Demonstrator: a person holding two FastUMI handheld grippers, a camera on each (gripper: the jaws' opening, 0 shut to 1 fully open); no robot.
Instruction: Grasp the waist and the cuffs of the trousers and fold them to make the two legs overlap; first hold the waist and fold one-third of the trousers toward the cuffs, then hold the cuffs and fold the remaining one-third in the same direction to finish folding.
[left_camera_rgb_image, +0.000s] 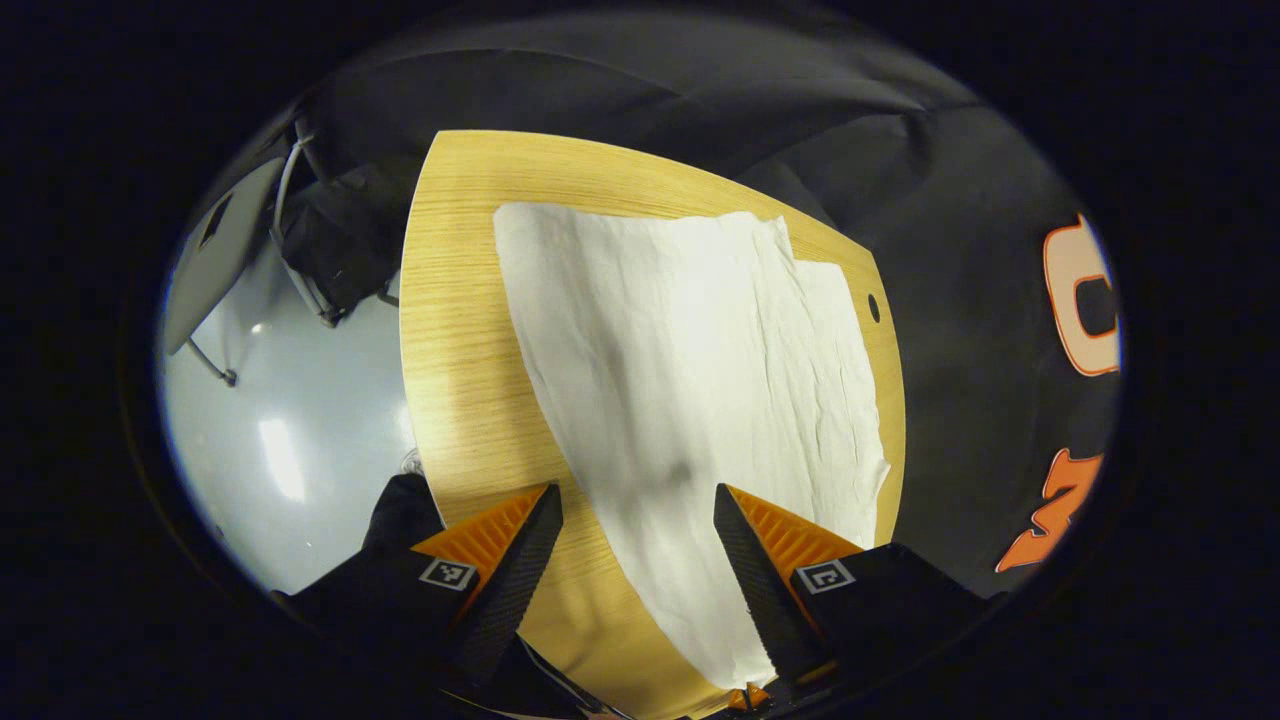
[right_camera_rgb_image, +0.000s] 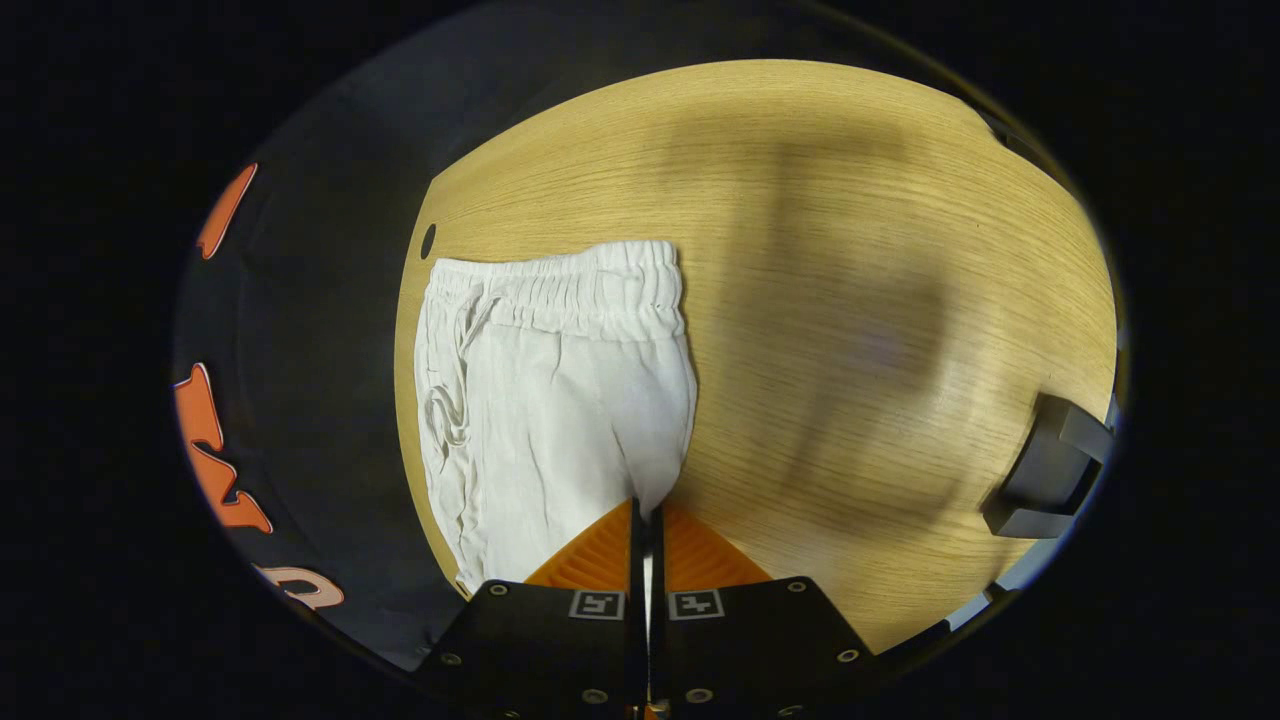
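Wood makes up the big table, and everything else is told from it. White trousers lie flat on the table, near the edge next to the dark booth wall. They already look folded in half the long way, with one leg on top of the other.

In the right gripper view, the stretchy waist sits at the far end of the trousers, with a thin drawstring beside it, close to the table edge. A small round hole in the table is just past the waist corner.

The right gripper has its two fingers pressed together with a bit of white cloth between them. It grips the side edge of the trousers, below the waist.

The left gripper is spread wide and has nothing in it. It hovers above the narrow end of the trousers, most likely the cuff end.

The cloth looks thin, light and floppy, with soft wrinkles. It will likely bend and sag, so it is best to pinch the thick waist band or the cuff edge, through both layers.
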